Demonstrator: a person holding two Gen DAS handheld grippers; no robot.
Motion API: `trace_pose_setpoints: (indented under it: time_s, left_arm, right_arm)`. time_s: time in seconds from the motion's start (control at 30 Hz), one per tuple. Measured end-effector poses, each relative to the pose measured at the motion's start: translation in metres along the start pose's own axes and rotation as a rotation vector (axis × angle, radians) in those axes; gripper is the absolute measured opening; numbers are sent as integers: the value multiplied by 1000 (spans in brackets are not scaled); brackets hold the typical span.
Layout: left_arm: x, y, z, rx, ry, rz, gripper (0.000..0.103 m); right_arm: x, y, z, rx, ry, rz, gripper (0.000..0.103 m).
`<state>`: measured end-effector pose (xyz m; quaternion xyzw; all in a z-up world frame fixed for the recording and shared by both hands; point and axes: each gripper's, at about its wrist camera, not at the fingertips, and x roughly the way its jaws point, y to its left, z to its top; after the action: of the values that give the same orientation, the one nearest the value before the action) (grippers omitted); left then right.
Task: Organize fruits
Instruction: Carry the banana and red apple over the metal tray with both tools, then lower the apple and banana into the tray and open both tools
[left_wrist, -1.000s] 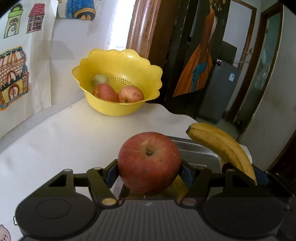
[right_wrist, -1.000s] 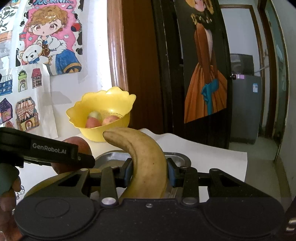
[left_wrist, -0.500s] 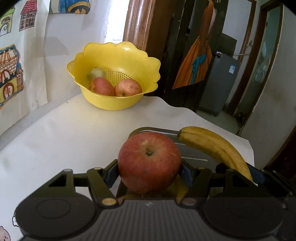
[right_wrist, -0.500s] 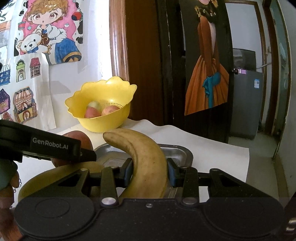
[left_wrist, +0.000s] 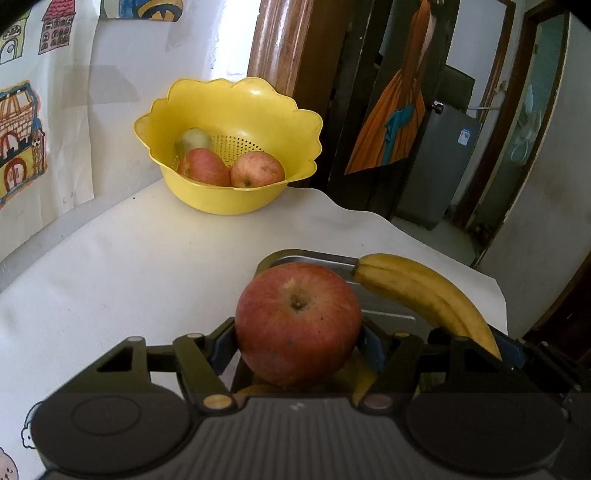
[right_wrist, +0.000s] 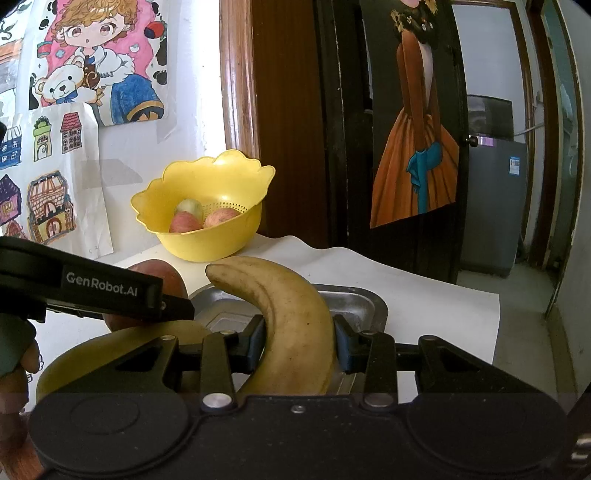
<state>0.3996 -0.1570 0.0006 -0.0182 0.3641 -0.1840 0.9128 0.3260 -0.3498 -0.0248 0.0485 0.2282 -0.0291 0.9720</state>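
A white-covered table (left_wrist: 140, 273) fills the lower half of both views, set against a white wall hung with coloured children's drawings (right_wrist: 99, 62) in the upper left of the frame and a dark wooden door bearing a painting of a figure in an orange dress (right_wrist: 417, 147) in the upper right.

In the left wrist view, the left gripper (left_wrist: 298, 341) sits at the bottom centre, its two fingers pressed against the sides of a round red apple with a dimpled stem end (left_wrist: 298, 323), which it pinches above the table. Behind the apple, toward the centre right of the frame, lies a shallow rectangular metal tray (left_wrist: 384, 314). A scalloped yellow plastic colander bowl (left_wrist: 229, 195) stands well apart in the upper middle of the frame, near the wall, holding two red apples (left_wrist: 258, 170) side by side and a pale greenish fruit (left_wrist: 194, 141) behind them.

In the right wrist view, the right gripper (right_wrist: 299, 341) occupies the bottom centre, its blue-padded fingers closed on the middle of a curved yellow banana with small brown specks (right_wrist: 291, 325), whose tip points to the upper left over the tray. A second yellow banana (right_wrist: 110, 350) lies at the lower left, partly hidden behind the gripper body. The same held banana shows at the right of the left wrist view.
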Motion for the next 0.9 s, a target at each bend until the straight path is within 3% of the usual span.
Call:
trace_pose_setpoints:
  time_s: [0.37, 0.5, 0.57, 0.67, 0.9]
  left_arm:
    - [0, 0, 0, -2, 1, -4, 72]
    - [0, 1, 0, -3, 3, -7, 72]
    - [-1, 1, 0, -1, -7, -7, 74]
    - [-9, 0, -1, 21, -67, -12, 89]
    - [-21, -1, -4, 19, -115, -6, 96]
  right_arm:
    - [1, 0, 0, -2, 4, 0, 42]
    - [-3, 0, 0, -3, -22, 3, 57]
    - [-3, 1, -1, -10, -18, 0, 59]
    - [-6, -1, -2, 2, -27, -6, 67]
    - [-20, -4, -2, 15, -49, -5, 83]
